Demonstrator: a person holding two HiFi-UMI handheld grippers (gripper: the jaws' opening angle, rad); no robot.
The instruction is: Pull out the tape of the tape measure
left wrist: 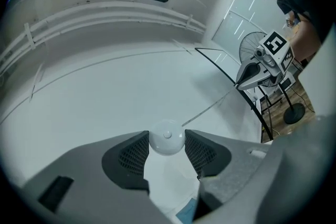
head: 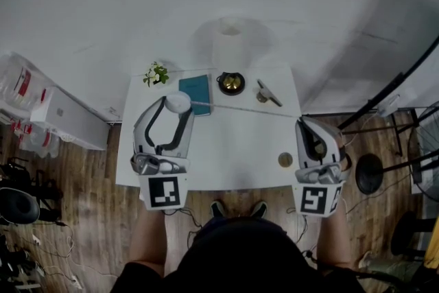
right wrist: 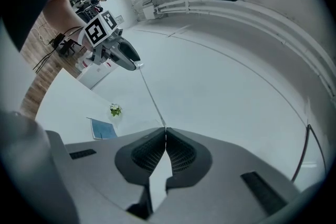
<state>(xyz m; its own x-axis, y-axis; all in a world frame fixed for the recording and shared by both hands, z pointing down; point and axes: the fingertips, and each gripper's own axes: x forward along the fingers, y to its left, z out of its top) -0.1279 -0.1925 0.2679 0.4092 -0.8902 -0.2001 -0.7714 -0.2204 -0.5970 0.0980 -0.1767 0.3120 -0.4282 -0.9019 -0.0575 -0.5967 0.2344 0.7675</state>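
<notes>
A round white tape measure case (head: 178, 101) sits between the pads of my left gripper (head: 178, 105), which is shut on it over the table's back left. The left gripper view shows the case (left wrist: 167, 137) pressed from both sides. From it a thin tape (head: 247, 110) runs tight to the right, above the table, to my right gripper (head: 301, 121). That gripper is shut on the tape's end (right wrist: 165, 129). In the right gripper view the tape (right wrist: 150, 95) leads away to the left gripper (right wrist: 134, 64). The left gripper view shows the tape (left wrist: 210, 107) reaching the right gripper (left wrist: 239, 85).
On the white table (head: 233, 161) stand a small plant (head: 156, 73), a teal notebook (head: 195, 94), a black and gold round object (head: 231, 82), a grey tool (head: 269, 92) and a small tan disc (head: 285, 160). A paper roll (head: 230, 38) stands behind it. A fan stand (head: 370, 173) is at the right.
</notes>
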